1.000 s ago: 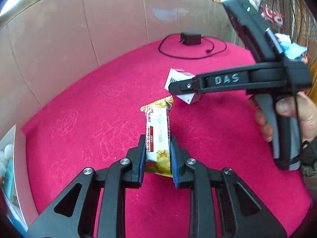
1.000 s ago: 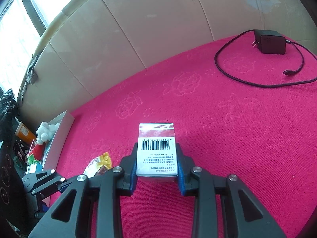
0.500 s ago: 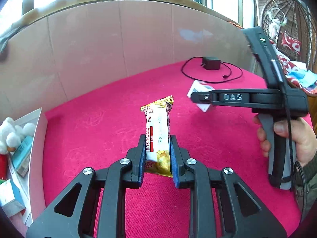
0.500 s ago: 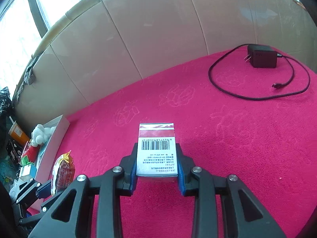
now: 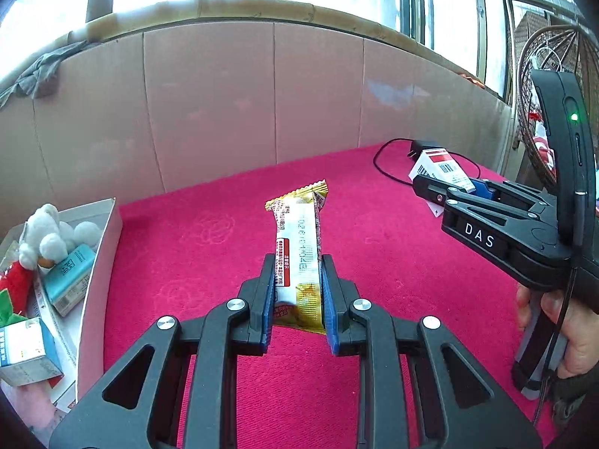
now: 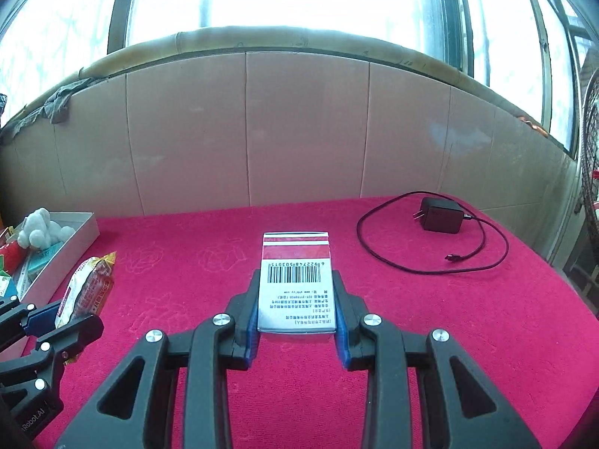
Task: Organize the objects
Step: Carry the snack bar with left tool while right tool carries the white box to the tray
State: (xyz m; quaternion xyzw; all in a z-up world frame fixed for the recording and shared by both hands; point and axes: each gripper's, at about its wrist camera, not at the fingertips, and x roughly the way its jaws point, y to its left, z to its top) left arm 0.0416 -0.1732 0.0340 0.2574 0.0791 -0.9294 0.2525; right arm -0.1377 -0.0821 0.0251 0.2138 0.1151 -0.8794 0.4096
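Observation:
My left gripper (image 5: pixel 297 292) is shut on a yellow and white snack packet (image 5: pixel 298 247), held upright above the red cloth; the same packet (image 6: pixel 88 288) shows at the left of the right wrist view. My right gripper (image 6: pixel 297 299) is shut on a white and red box with a barcode (image 6: pixel 295 280), also lifted off the cloth. In the left wrist view that box (image 5: pixel 441 170) sits at the tip of the right gripper (image 5: pixel 445 191), far right, with a hand (image 5: pixel 572 340) on its handle.
A white tray (image 5: pixel 99 262) at the left edge holds a white plush toy (image 5: pixel 48 234), a teal box (image 5: pixel 69 275) and other small boxes. A black charger with its coiled cable (image 6: pixel 441 215) lies at the back right. A beige panel wall (image 6: pixel 299 131) bounds the red cloth (image 6: pixel 449 318).
Both grippers rose and tilted up with their loads, so the windows and the tray at the left came into view. The right gripper rolled level and moved nearer the left one.

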